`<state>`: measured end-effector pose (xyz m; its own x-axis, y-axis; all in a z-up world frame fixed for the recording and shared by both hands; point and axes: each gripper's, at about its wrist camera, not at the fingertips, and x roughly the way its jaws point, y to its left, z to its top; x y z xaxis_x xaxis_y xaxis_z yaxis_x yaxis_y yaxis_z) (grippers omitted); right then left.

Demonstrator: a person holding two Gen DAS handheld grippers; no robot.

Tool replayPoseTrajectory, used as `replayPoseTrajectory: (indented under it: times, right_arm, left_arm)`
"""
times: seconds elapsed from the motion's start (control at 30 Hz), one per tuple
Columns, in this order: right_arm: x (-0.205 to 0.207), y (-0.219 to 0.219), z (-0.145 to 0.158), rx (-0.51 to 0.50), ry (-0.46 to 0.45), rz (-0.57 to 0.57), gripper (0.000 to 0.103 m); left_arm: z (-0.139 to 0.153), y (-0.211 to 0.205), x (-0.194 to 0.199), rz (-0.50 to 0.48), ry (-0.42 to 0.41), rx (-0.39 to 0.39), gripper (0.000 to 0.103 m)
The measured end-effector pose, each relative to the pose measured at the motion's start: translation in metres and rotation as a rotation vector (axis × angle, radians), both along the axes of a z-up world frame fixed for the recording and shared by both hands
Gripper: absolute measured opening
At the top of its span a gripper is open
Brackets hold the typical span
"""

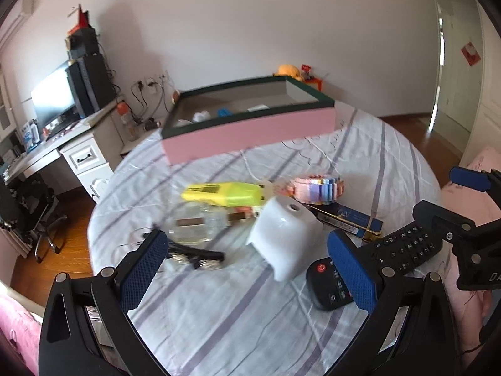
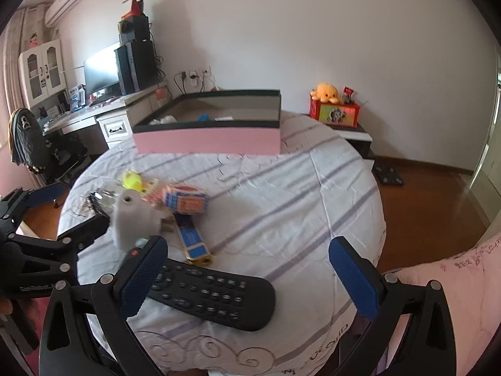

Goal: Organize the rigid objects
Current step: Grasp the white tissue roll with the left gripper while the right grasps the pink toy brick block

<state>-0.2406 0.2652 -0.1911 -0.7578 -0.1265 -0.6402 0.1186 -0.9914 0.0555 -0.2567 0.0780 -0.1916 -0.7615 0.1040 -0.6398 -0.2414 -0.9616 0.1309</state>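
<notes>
Right wrist view takes in the striped bedsheet [image 2: 281, 194] spread wide, with the pink box [image 2: 206, 139] standing open-topped toward twelve o'clock at the far edge of the bed; a few small items lie inside it, too blurred to name. From the left wrist view the same pink box [image 1: 250, 131] sits at about twelve o'clock beyond the clutter.

Next in size, the black remote [image 2: 213, 294] lies flat on the sheet between the right gripper's [image 2: 250, 279] fingers, nearer the left pad, which covers its end; the jaws stand wide apart and grasp nothing. The white rounded cover [image 1: 285, 235] rests at one o'clock from the left gripper [image 1: 250, 269], just beyond its fingertips. That gripper also gapes wide, empty.

Behind the cover lie a yellow-green toy [image 1: 225, 192], a clear glass bottle [image 1: 197, 224], a pastel block stack [image 1: 316, 189] and a slim blue carton [image 1: 347, 219]. Black cable [image 1: 191, 255] lies beside the left pad.
</notes>
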Motion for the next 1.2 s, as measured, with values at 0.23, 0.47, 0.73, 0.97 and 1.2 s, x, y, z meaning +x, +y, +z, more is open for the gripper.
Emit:
replayPoseTrajectory:
  times: [0.23,0.47,0.73,0.97,1.2]
  right_arm:
    - [-0.015,0.009,-0.011,-0.018,-0.025,-0.003,0.103]
    - [-0.025,0.01,-0.018,-0.027,-0.045,0.001,0.103]
    - [-0.036,-0.006,-0.013,-0.014,-0.049,0.029,0.103]
    - [-0.054,-0.041,-0.011,0.017,-0.061,0.098,0.103]
    - [-0.077,-0.075,-0.018,0.04,-0.107,0.168,0.103]
  left_arm:
    - [-0.014,0.016,-0.017,-0.009,-0.014,-0.036,0.089]
    - [-0.025,0.022,-0.025,-0.084,-0.063,-0.004,0.059]
    - [-0.012,0.002,-0.019,-0.078,-0.037,0.022,0.059]
    - [0.001,-0.026,-0.011,-0.04,-0.006,0.031,0.059]
    - [0.002,-0.047,-0.013,-0.011,-0.004,0.036,0.059]
